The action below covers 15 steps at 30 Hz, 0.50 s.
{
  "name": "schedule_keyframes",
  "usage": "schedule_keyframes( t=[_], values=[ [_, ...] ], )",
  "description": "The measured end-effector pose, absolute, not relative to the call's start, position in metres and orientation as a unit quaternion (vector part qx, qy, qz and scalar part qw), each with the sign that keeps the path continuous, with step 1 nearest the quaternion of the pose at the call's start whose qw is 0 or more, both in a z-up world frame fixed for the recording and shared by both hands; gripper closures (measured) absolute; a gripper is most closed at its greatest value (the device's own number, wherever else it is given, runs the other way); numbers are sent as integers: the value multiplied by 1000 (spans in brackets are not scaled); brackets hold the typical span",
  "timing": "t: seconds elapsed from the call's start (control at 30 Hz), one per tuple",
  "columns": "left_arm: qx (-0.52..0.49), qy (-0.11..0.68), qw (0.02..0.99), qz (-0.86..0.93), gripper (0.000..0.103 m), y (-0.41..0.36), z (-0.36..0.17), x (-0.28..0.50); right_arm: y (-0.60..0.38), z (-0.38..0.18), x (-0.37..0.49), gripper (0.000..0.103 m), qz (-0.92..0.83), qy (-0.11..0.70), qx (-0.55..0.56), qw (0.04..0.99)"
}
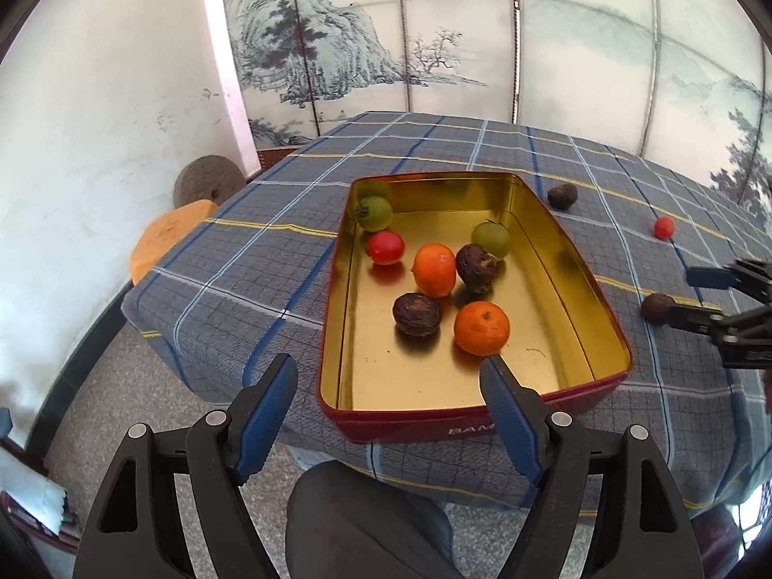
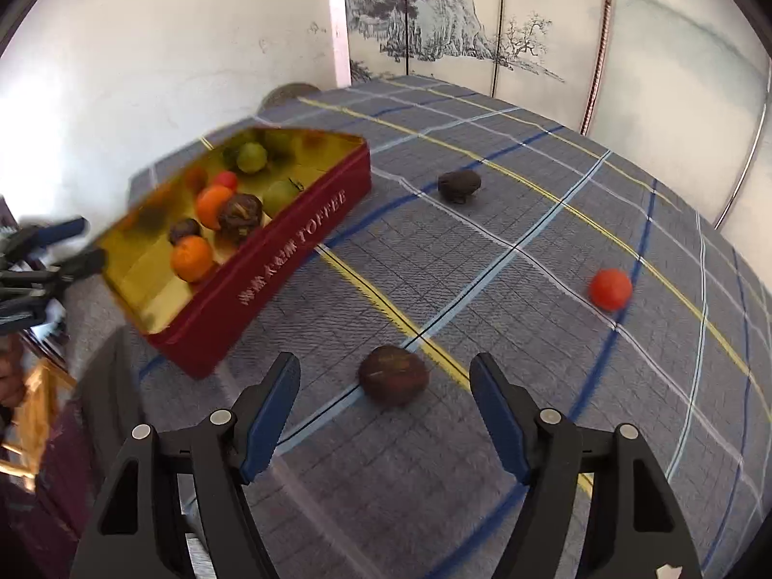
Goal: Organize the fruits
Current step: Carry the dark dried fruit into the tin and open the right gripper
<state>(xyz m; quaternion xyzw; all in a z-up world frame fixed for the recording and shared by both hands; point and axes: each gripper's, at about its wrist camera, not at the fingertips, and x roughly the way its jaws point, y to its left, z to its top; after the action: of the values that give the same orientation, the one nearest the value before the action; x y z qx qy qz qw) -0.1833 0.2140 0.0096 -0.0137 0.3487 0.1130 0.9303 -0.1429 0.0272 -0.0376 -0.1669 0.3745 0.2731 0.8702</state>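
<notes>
A red tin with a gold inside (image 1: pixel 555 289) (image 2: pixel 270 260) stands on the checked tablecloth. It holds several fruits: two oranges, two green ones, a red one and two dark brown ones. My left gripper (image 1: pixel 388 369) is open at the tin's near rim, nothing between its fingers. My right gripper (image 2: pixel 383 369) (image 1: pixel 695 296) is open over the cloth right of the tin. A dark brown fruit (image 2: pixel 393 375) (image 1: pixel 656 308) lies on the cloth just ahead of its fingertips, untouched. Farther off lie another brown fruit (image 2: pixel 458 186) (image 1: pixel 562 196) and a red fruit (image 2: pixel 610 289) (image 1: pixel 664 227).
The table's near edge and the left corner drop to a speckled floor (image 1: pixel 144 395). An orange cushion (image 1: pixel 166 236) and a grey round stone (image 1: pixel 207 186) sit beside the left corner. A painted screen (image 1: pixel 434 34) stands behind the table. A dark-trousered knee (image 1: pixel 357 521) is under my left gripper.
</notes>
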Motion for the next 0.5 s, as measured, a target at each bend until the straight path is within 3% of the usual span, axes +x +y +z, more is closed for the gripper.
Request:
schedule_keyframes(
  t=[0.07, 0.1, 0.5],
  values=[
    [-9, 347, 931, 113, 24, 213, 10, -185, 30, -46, -135, 68, 279, 394, -161, 861],
    [-8, 346, 931, 113, 24, 213, 10, -185, 31, -49, -133, 74, 286, 400, -156, 857],
    [-24, 338, 933, 122, 24, 227, 18, -187, 95, 23, -155, 75, 379, 327, -149, 853]
  ],
)
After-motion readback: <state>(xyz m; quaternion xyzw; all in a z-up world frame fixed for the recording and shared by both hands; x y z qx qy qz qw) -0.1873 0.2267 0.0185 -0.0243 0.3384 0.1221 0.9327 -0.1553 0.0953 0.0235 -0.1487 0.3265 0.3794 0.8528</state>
